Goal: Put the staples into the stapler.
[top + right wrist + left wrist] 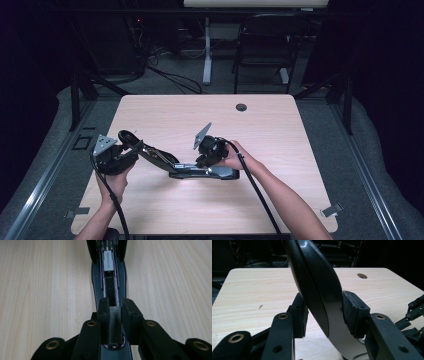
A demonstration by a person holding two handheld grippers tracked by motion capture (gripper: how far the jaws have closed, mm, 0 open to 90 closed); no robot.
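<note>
While the left gripper (131, 149) pinches the stapler (200, 171) lid open, right gripper (115, 322), clamped on the staple strip (115, 325), should lower it straight into the channel

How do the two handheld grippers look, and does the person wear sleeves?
Both the left gripper and the right gripper are black, with blocky jaws and brass-ringed pivot holes. Each carries a grey three-cornered plate and trails a black cable. The forearms are bare, no sleeves.

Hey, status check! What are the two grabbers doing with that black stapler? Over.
Left gripper shut on stapler lid, swung open. Right gripper shut on staple strip over stapler's open channel. Nothing in the way.
</note>
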